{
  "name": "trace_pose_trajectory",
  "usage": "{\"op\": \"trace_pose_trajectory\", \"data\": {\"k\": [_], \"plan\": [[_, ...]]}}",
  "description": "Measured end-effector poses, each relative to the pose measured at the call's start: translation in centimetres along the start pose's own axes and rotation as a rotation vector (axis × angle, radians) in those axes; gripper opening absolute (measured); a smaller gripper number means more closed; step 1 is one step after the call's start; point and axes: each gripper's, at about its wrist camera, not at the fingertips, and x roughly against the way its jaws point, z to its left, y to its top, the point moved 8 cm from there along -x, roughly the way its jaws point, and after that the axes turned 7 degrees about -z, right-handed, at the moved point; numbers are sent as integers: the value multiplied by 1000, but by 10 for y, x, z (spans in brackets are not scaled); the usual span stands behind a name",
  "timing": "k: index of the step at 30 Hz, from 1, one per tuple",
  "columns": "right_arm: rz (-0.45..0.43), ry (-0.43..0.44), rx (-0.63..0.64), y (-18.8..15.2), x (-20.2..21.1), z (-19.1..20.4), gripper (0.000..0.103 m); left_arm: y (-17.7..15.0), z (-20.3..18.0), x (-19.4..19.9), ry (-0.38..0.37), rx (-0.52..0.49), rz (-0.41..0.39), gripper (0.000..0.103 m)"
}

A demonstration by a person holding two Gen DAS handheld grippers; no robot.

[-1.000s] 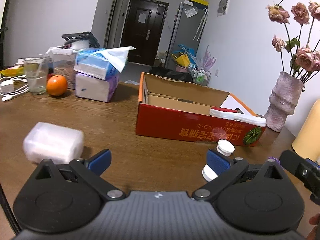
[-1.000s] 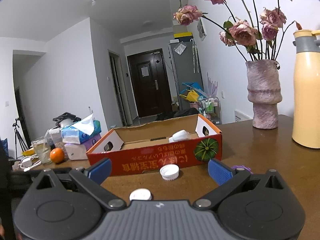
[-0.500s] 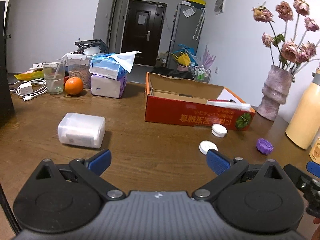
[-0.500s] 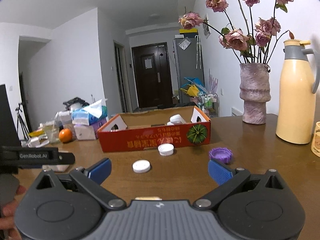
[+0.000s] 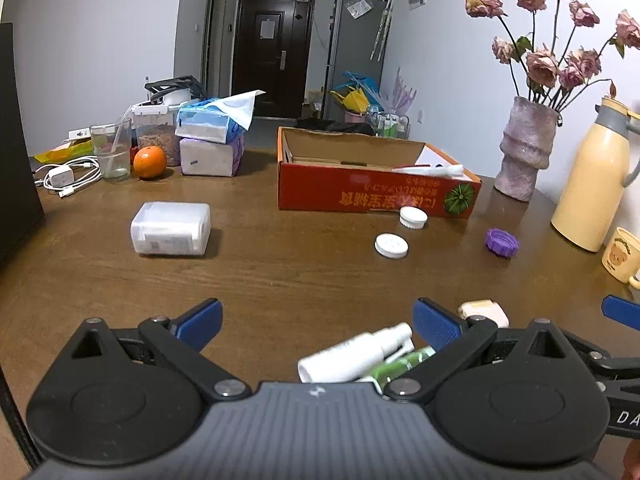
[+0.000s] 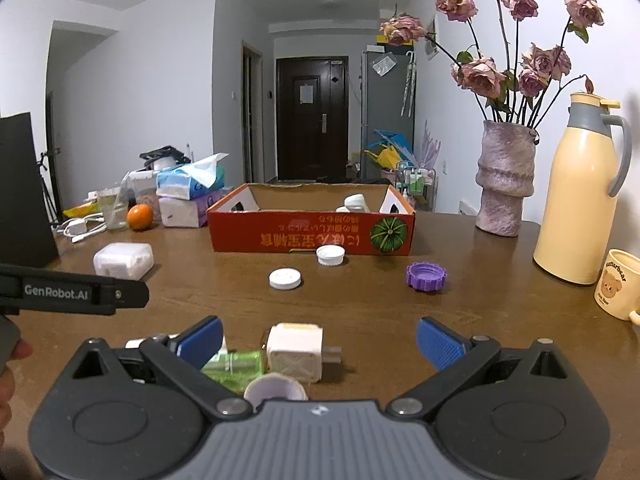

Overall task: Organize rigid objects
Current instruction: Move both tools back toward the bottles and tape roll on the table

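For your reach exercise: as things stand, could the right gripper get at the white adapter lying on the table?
Probably yes. The right gripper is open, and the adapter lies between its fingers with nothing over it. A green bottle lies close beside the adapter and might get nudged.

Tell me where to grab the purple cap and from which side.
Take the purple cap across its ribbed outer wall, coming down from above with the right claw, which is open and nearest. The cap sits open side up and low on the table, apart from the white caps, so a side approach would likely scrape the wood; the ridges should help the grip.
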Motion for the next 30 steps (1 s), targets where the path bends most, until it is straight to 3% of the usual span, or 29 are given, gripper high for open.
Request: {"op": "trace_pose_trajectory", "data": {"k": [10,20,30], "plan": [[54,1,33,-10,13,8,103,-17,-2,13,4,-17,40,103],[175,-16,59,-28,1,11,102,-28,3,8,22,-32,98,103],[238,19,61,-45,-26,15,87,-35,5,-2,20,-21,116,103]]}}
